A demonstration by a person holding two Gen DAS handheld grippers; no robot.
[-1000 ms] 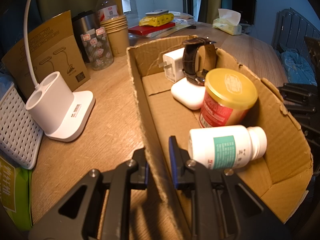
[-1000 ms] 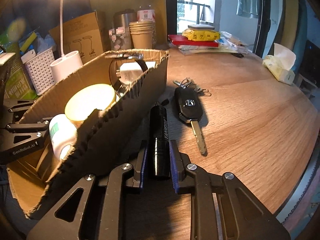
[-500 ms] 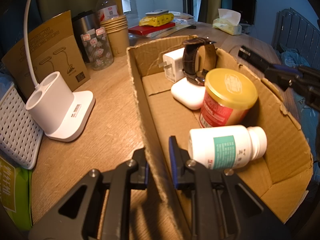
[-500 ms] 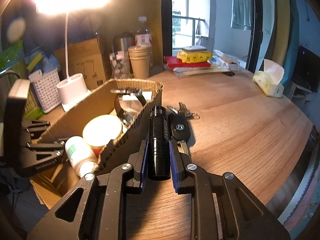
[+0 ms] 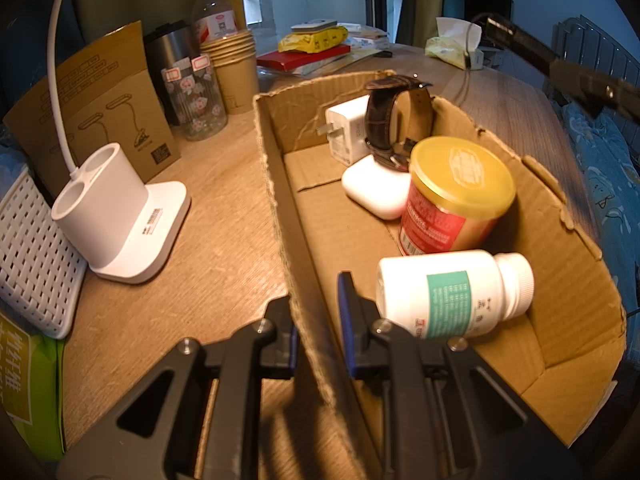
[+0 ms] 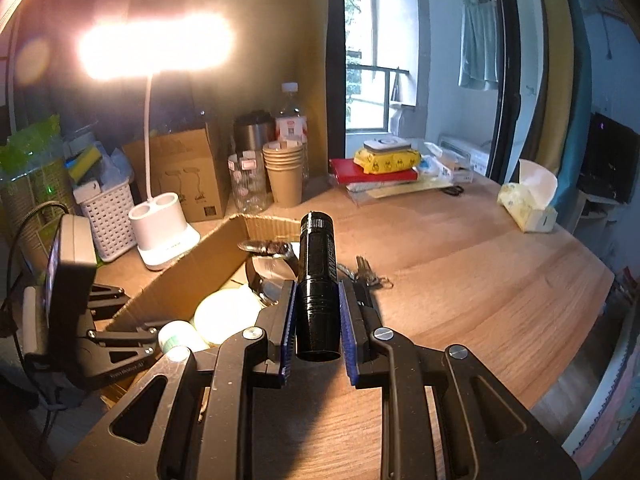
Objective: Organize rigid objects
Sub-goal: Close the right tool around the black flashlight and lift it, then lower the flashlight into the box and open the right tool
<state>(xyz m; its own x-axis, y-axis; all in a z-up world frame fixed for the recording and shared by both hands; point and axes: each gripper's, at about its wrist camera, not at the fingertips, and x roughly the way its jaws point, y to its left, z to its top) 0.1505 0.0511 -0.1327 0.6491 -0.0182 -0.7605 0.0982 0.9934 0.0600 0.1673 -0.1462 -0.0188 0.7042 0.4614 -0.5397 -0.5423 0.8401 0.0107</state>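
Wooden table [image 6: 480, 280] bears clutter; right claw [image 6: 318, 320] grips flashlight [image 6: 318, 280], left claw [image 5: 316, 320] pinches box wall [image 5: 280, 200]

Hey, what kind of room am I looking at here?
Probably a lived-in home room, not a workshop: a wooden table crowded with a lit desk lamp, stacked paper cups and a tissue box, with a window behind.

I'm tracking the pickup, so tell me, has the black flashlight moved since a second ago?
Yes. The black flashlight, clamped in the right gripper, has risen off the table; it now sits above the cardboard box wall it lay beside.
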